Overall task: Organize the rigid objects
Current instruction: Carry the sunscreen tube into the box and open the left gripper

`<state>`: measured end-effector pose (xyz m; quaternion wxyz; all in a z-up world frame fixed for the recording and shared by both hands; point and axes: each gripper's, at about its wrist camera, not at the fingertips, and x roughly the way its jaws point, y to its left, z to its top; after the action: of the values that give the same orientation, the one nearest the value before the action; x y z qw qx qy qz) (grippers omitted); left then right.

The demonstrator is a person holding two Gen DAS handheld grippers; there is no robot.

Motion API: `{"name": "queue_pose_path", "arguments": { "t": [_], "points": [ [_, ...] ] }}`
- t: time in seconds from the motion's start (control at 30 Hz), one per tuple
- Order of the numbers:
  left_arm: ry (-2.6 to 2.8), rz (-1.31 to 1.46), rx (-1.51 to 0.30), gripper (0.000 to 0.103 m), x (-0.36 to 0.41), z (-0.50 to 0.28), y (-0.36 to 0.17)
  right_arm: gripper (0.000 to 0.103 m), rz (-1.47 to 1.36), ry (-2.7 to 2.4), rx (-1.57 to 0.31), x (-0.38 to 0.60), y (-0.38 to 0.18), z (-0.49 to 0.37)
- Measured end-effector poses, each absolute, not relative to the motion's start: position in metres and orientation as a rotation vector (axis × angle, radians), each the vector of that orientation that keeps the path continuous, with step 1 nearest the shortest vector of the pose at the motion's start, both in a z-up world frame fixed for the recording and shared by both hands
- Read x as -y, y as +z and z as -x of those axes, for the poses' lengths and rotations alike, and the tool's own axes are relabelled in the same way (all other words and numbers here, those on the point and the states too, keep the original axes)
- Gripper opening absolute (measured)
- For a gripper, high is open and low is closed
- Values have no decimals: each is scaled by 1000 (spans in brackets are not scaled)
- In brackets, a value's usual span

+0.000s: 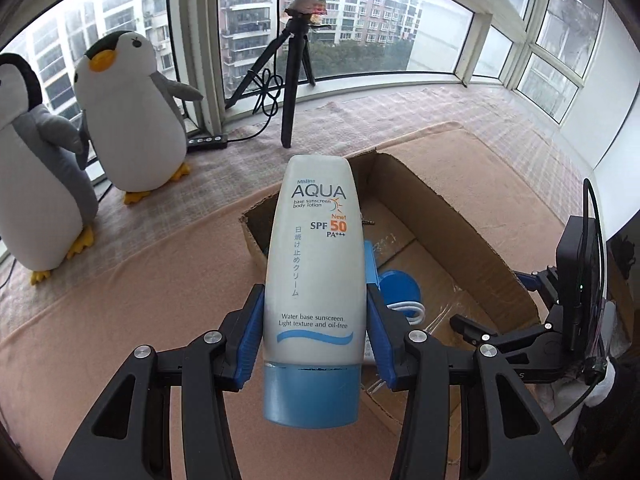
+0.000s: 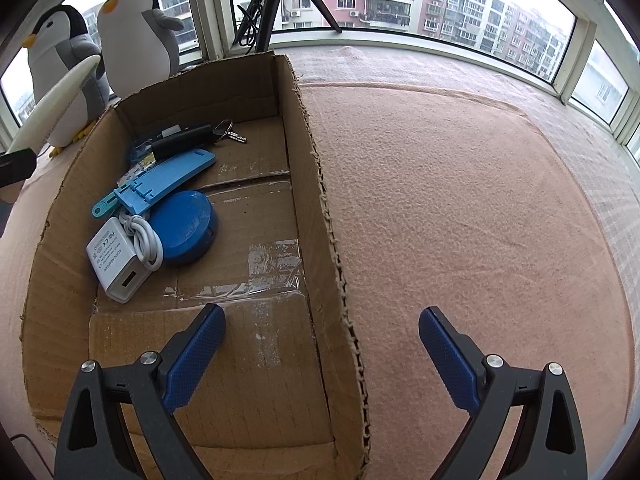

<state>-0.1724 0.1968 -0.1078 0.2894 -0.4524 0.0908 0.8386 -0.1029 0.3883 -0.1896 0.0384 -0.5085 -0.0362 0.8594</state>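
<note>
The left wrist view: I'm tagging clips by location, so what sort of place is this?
Probably a bay-window nook in a high-rise flat: curved windows facing apartment blocks, two plush penguins on the sill, a pink fleece blanket under the open cardboard box.

The cardboard box (image 2: 316, 184) is bare on its right half; clutter, including a charger (image 2: 116, 256), fills its left.

A smooth, semi-gloss plastic sunscreen tube (image 1: 316, 280) with a blue plastic cap sits between ribbed blue rubbery pads (image 1: 248, 336) on the matt black left gripper (image 1: 314, 332). Rough, torn-edged corrugated cardboard forms the box (image 2: 320, 184), patched with glossy clear tape (image 2: 272, 264). Fuzzy peach fleece cloth (image 2: 460, 200) covers the table. Upper left, plush fabric penguins (image 1: 128, 112).
</note>
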Motion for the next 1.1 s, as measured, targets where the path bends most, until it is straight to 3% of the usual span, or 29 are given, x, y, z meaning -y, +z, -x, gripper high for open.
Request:
{"name": "queue_pose_path", "arguments": {
  "t": [0.63, 0.7, 0.73, 0.77, 1.1],
  "points": [
    [2207, 1191, -243, 47, -239, 176, -107, 96, 1561, 2644, 90, -390, -192, 106],
    [2206, 1195, -227, 55, -238, 177, -105, 96, 1561, 2644, 90, -390, -191, 105],
    [2213, 1196, -222, 77, -238, 178, -104, 96, 1561, 2644, 89, -390, -192, 105],
    [2239, 1178, -212, 86, -235, 177, -102, 96, 1560, 2644, 88, -390, -192, 105],
    [2281, 1171, -219, 86, -226, 177, -94, 96, 1564, 2651, 64, -392, -193, 110]
  ]
}}
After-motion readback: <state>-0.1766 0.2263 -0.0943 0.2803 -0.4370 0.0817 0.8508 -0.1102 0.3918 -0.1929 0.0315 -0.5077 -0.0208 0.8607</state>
